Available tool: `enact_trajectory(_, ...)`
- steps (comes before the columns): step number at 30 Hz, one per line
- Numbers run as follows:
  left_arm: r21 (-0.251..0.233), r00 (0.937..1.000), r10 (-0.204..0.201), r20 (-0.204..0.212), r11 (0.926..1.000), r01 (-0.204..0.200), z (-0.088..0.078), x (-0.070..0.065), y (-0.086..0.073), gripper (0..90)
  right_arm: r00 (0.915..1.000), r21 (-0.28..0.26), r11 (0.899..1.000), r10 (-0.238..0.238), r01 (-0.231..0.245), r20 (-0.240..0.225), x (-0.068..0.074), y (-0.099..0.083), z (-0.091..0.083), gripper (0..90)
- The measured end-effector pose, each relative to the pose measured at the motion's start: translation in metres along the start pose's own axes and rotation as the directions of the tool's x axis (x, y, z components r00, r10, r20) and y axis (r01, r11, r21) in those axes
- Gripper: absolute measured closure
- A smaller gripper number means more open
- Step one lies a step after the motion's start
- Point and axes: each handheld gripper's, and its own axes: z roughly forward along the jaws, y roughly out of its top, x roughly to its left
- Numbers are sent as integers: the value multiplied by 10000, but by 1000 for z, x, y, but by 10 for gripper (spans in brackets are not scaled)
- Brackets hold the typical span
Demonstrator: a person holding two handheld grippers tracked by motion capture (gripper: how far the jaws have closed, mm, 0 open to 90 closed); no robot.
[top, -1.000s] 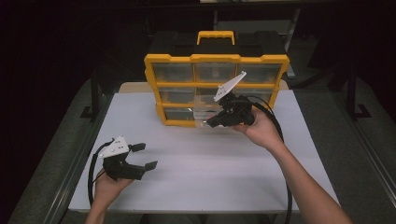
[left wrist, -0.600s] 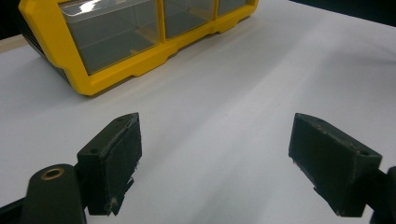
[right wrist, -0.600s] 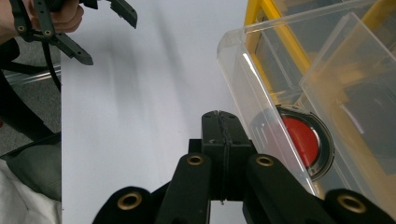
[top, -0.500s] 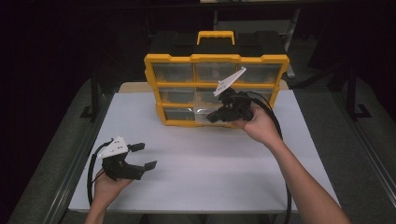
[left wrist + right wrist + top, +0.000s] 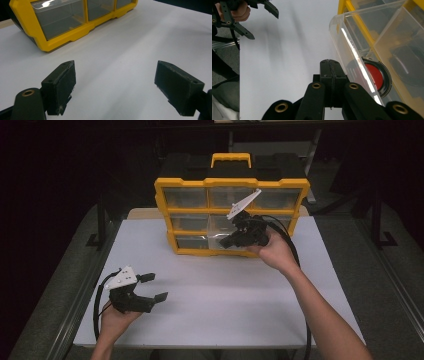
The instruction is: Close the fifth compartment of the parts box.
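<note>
At center frame the right gripper [image 5: 226, 242], jaws pressed together on nothing, nudges the clear drawer [image 5: 362, 57] of the yellow organizer [image 5: 230, 182], while the left gripper [image 5: 154, 287] waits wide open at lower left.

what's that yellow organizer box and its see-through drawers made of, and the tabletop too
The organizer frame looks like moulded plastic, opaque yellow with a slight sheen and rounded edges. The pulled-out drawer seems clear hard plastic: you see through its walls to a red and black round thing inside, and its rim catches a bright glint. The tabletop is smooth, matte white, possibly laminate or coated board; hard to tell.
</note>
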Motion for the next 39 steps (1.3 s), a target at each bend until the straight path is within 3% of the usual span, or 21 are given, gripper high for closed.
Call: enact_trajectory(39,-86,10000,78,-40,9999,-78,-1,1,0,173,9986,23,9994,335,-337,419,-22,5,3,889)
